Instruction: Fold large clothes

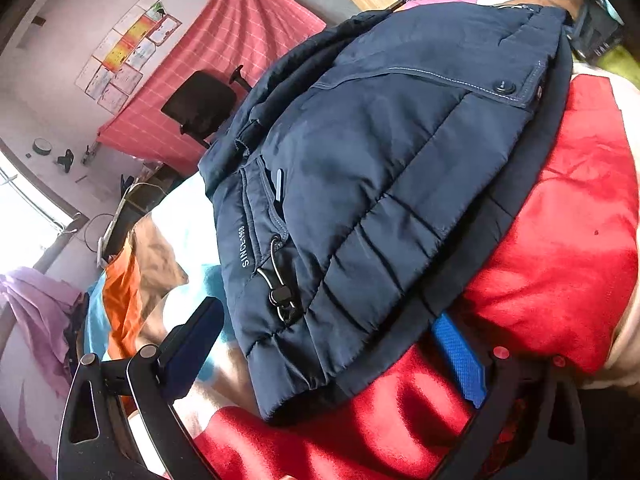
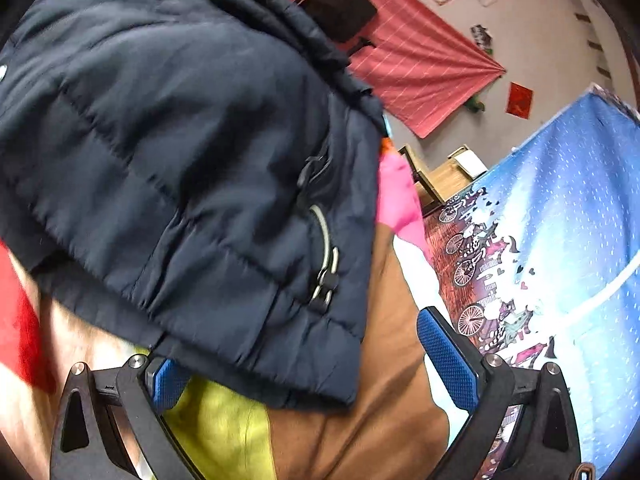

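Observation:
A navy padded jacket (image 1: 380, 140) lies folded in a thick bundle on a bed with a patchwork cover whose red patch (image 1: 560, 260) shows under it. My left gripper (image 1: 326, 316) is open wide around the jacket's hem corner, near the drawcord toggle (image 1: 282, 296). Its left finger (image 1: 192, 336) stands clear of the fabric. The hem partly covers its right blue pad (image 1: 460, 360). In the right wrist view the jacket (image 2: 160, 120) fills the upper left. My right gripper (image 2: 296, 340) is open, with the other hem corner between its fingers. The hem overlaps its left pad (image 2: 168, 384).
The cover shows brown (image 2: 380, 360) and yellow (image 2: 216, 420) patches under the jacket. A pink garment (image 2: 396, 196) lies beyond it. A black office chair (image 1: 200, 104), a red striped hanging cloth (image 1: 240, 40), a wooden shelf (image 2: 444, 180) and a blue bicycle-print cloth (image 2: 560, 240) surround the bed.

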A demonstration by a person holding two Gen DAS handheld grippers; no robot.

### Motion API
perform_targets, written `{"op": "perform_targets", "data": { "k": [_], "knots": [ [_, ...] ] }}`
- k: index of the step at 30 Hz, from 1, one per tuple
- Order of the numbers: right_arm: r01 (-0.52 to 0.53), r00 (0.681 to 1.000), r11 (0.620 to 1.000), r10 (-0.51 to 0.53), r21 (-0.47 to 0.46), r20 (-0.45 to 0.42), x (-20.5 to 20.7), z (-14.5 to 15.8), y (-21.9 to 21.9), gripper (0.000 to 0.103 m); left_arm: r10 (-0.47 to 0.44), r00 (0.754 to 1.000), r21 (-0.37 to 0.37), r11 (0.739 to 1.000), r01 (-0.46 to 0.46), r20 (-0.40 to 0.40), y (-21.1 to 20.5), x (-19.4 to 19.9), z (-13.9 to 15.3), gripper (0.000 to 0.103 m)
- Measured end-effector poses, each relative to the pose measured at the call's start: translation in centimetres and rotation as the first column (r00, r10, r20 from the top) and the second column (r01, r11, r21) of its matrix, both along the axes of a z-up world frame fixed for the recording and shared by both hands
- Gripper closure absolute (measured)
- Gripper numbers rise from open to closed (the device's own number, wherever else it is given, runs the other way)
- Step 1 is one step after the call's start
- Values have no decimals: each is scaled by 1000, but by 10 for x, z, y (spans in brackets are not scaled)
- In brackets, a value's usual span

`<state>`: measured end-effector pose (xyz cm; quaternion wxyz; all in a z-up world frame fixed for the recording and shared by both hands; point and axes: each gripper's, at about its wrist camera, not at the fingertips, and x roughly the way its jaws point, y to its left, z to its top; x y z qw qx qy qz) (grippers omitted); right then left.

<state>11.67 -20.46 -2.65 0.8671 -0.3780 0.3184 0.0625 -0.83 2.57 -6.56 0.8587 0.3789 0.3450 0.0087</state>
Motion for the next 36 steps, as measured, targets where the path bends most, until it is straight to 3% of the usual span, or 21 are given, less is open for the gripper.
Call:
{"op": "perform_targets", "data": {
  "k": [4,6,10,12,15,16,19,22,29,36],
  "knots": [
    [13,999,996,-9,93,-48,12,14,-6,24,-2,1000,-6,1000,2,4,-2,-2,2,5],
    [-4,999,995,8,97,-43,10,18,-3,34,-4,1000,-16,1000,4,10,-3,-2,5,12],
    [-40,998,996,43,80,-36,-1,20,6,51,0,1000,-37,999,-1,-8,0,2,9,43],
    [-54,997,995,58,89,-46,-4,21,10,64,2,1000,-63,998,-4,-18,1,4,12,50],
    [-64,996,992,70,112,-55,-9,25,15,76,-30,999,-95,995,27,-26,-2,1,18,70],
    [-67,996,990,75,121,-57,-10,26,16,77,-51,998,-119,992,47,-35,-4,-1,22,85],
    [-57,996,983,68,172,-57,-11,35,17,82,-51,998,-188,981,42,-41,-5,-1,34,92],
    [-34,996,972,52,232,-71,-9,46,16,87,-40,998,-301,953,23,-49,3,8,58,95],
    [-11,998,942,29,335,-49,3,90,21,91,-56,998,-407,912,48,-8,8,31,115,97],
    [-41,999,935,42,352,4,41,145,30,92,-13,1000,-552,834,9,-3,30,75,179,98]
  ]
}}
